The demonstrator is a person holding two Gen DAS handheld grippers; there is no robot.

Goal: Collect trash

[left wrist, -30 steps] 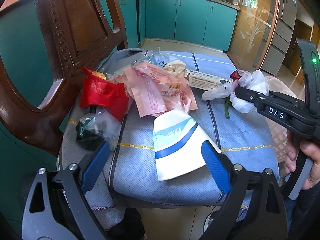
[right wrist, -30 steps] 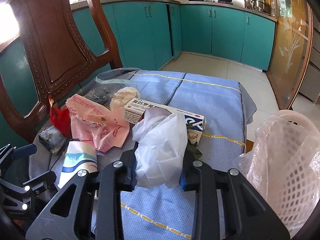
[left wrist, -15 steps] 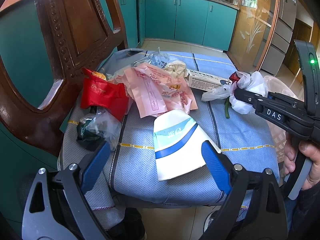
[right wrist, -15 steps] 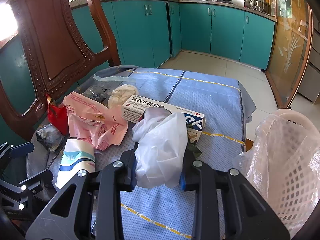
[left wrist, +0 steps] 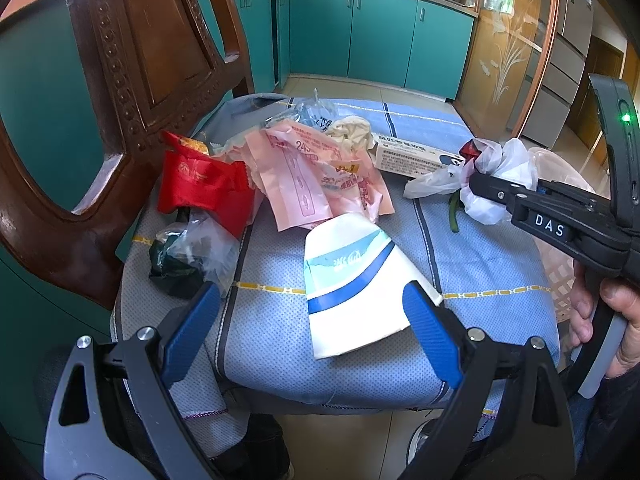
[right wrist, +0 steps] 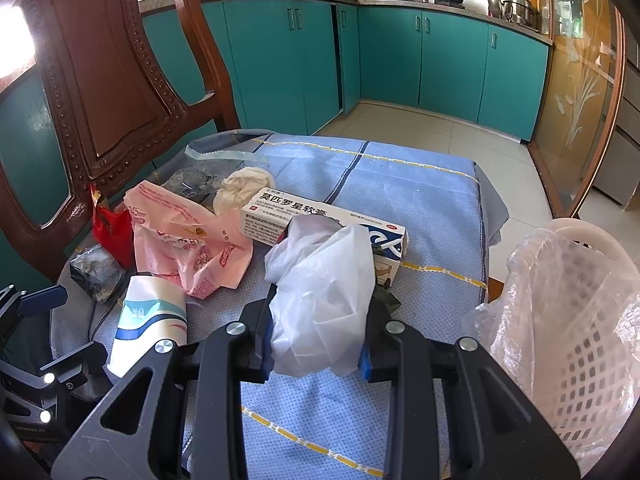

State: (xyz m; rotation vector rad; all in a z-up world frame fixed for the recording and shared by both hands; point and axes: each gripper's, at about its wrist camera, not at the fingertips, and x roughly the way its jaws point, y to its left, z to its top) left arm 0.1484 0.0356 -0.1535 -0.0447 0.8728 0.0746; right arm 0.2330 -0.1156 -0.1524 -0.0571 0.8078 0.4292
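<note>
Trash lies on a chair seat with a blue cushion (left wrist: 472,264). My right gripper (right wrist: 318,344) is shut on a crumpled white plastic bag (right wrist: 324,292), held just above the cushion; it also shows in the left wrist view (left wrist: 492,184). My left gripper (left wrist: 312,328) is open and empty at the seat's near edge, its jaws on either side of a flattened white and blue paper cup (left wrist: 352,280). Behind lie a pink wrapper (left wrist: 312,176), a red packet (left wrist: 200,188), a dark bag (left wrist: 184,256), a white ointment box (right wrist: 312,220) and a crumpled tissue (right wrist: 244,188).
A white lattice basket lined with clear plastic (right wrist: 576,320) stands right of the chair, beside the right gripper. The carved wooden chair back (left wrist: 132,80) rises on the left. Teal kitchen cabinets (right wrist: 440,52) and tiled floor lie behind.
My right gripper has lifted and drawn back slightly with the white bag. The left gripper has stayed in place.
</note>
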